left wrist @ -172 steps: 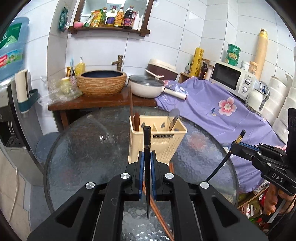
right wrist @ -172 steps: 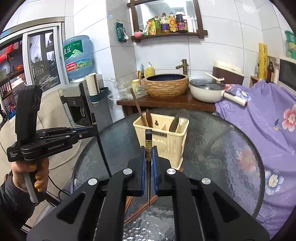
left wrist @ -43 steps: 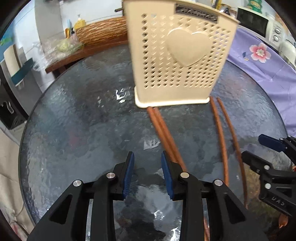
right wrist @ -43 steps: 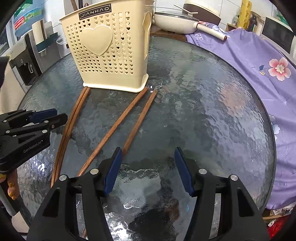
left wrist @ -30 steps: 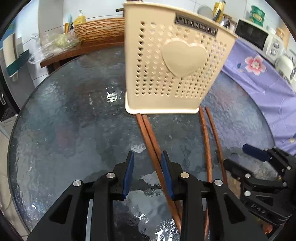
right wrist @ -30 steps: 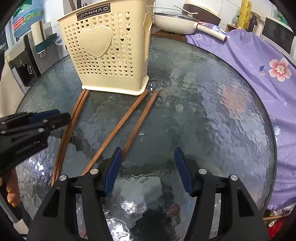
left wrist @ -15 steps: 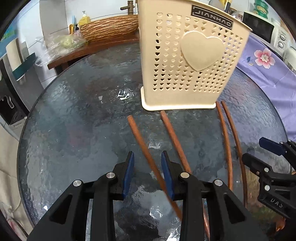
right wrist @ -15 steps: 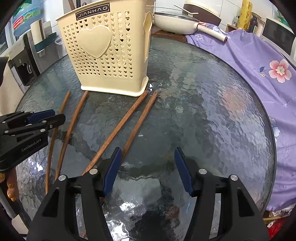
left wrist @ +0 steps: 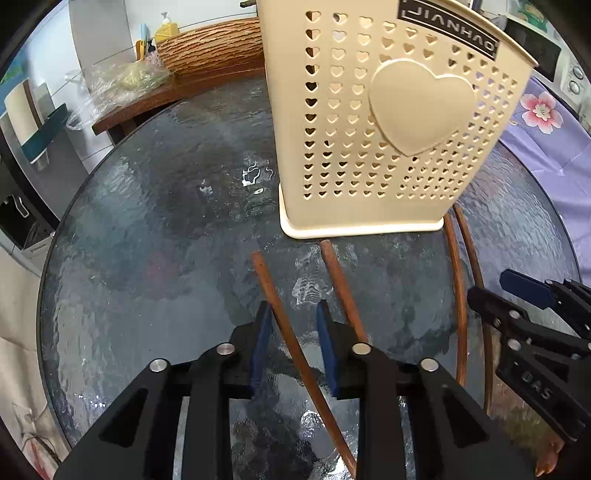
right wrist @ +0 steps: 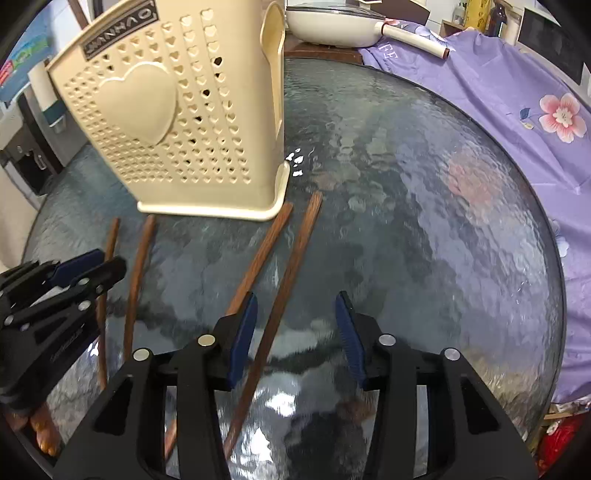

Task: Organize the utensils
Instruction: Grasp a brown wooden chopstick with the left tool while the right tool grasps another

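Observation:
A cream perforated utensil holder (left wrist: 388,129) (right wrist: 177,122) stands on the round glass table (left wrist: 147,258) (right wrist: 443,221). Several brown chopsticks lie in front of it. In the left wrist view one chopstick (left wrist: 280,314) runs between the jaws of my left gripper (left wrist: 293,332). Those jaws are closing, with a gap still on both sides. A second chopstick (left wrist: 341,291) lies just right of them. In the right wrist view my right gripper (right wrist: 295,325) is closing too, around a chopstick (right wrist: 291,266) that its pads do not touch. Its neighbour (right wrist: 262,254) passes outside the left finger.
A purple floral cloth (right wrist: 498,92) covers the surface to the right, with a white pan (right wrist: 332,22) behind. A wooden shelf (left wrist: 147,99) with a woven basin (left wrist: 210,44) stands beyond the table. Each gripper shows at the edge of the other's view.
The left pair of chopsticks has been spread apart. Both grippers have come nearer the holder and narrowed, each now with one chopstick between its jaws.

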Demonstrator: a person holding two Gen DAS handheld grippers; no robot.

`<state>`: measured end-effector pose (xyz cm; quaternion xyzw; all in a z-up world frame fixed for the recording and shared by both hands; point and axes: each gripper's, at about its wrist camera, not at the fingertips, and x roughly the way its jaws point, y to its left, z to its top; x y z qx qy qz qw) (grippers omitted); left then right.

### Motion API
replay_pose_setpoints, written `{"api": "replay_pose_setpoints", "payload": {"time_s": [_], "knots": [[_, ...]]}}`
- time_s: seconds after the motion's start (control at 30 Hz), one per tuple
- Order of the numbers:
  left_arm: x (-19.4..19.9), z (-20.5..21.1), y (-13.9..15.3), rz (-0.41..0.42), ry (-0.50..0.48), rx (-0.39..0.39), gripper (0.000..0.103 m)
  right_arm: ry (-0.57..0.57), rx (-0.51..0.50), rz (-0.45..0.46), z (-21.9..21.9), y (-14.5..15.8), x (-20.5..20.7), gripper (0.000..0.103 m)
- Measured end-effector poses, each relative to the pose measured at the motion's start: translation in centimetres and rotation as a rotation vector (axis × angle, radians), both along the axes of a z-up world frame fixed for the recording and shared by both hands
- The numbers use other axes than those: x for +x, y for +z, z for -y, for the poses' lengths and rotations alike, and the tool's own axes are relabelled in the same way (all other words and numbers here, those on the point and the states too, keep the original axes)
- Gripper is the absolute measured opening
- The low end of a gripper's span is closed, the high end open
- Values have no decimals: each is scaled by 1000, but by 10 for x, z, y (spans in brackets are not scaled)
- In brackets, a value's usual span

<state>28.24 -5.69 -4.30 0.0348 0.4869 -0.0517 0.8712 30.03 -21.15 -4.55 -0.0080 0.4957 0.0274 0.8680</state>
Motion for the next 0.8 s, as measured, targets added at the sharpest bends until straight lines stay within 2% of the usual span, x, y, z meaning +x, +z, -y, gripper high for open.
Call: {"api": "replay_pose_setpoints", "payload": {"time_s": [0.13,0.3,0.4,0.5,0.67,0.8], "knots": [[7,-3,1,-14,15,-13,16,-29,-13,-5,-4,0,13,38],[9,-2,1,-17,12,-9,13,-32,-15,-3,-4,-1,16,35],[12,1,1,-17,11,-1,10,-40,-14,0,-2,-3,14,25],[9,5,1,-19,1,10,9,-45,-17,-5,1,-3,15,18],[5,8,0,-10,-6,30,9,-38,-26,-7,5,-3,21,12],[3,9,0,-8,-11,32,9,-33,-35,0,1,-4,18,12]]}}
